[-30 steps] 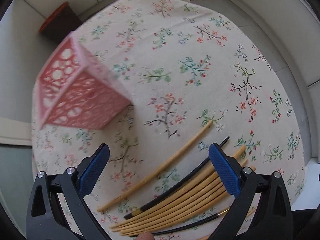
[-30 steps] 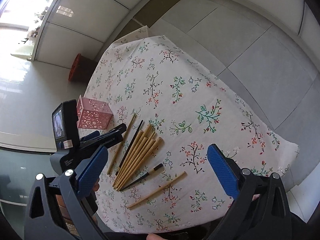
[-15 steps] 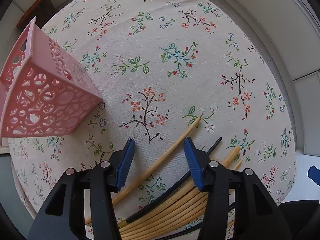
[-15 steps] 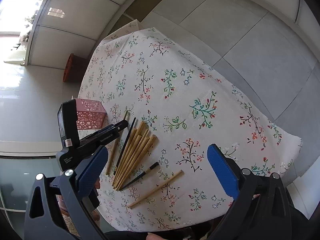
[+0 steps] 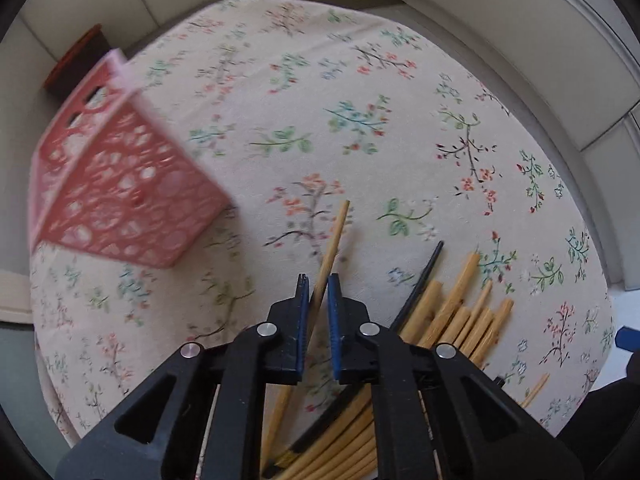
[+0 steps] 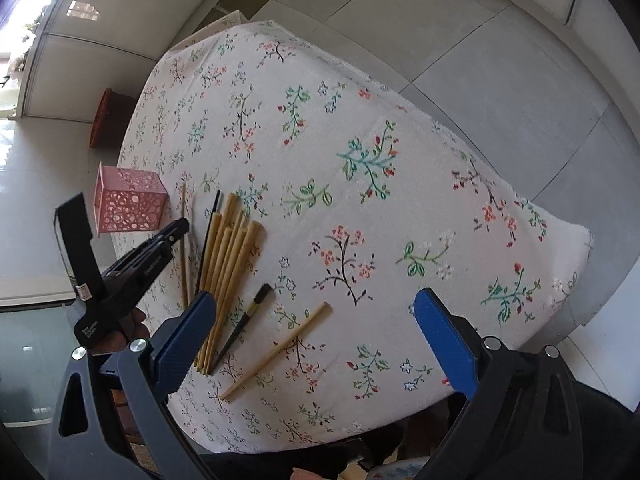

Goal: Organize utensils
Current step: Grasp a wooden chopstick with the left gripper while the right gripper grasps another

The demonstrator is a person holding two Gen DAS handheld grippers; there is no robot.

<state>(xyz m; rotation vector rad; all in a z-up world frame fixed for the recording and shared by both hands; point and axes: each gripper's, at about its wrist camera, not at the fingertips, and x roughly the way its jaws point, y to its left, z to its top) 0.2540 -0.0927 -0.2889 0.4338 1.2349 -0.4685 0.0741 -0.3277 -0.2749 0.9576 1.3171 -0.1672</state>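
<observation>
Chopstick and fingers are the pairing that matters: the left gripper (image 5: 318, 280) has just been closing its fingers, and they are now clenching the thin pale bamboo chopstick (image 5: 334, 236) partway along its shaft. Its long axis is running almost straight ahead of the fingers, its free tip pointing up the flowered cloth on the desk (image 5: 360, 80). The pink perforated plastic basket (image 5: 120, 184) is sitting ahead and to the left, near but apart from the tip (so the likely carry is a short swing leftward, by my reading). Just right of the fingers, the bundle of thicker bamboo sticks (image 5: 460, 312) and a black chopstick (image 5: 424, 276) are crowding in. The right gripper (image 6: 316, 344) is hanging with fingers spread wide and empty, farther from the basket, above a lone bamboo stick (image 6: 280, 348) near the desk's front edge.
</observation>
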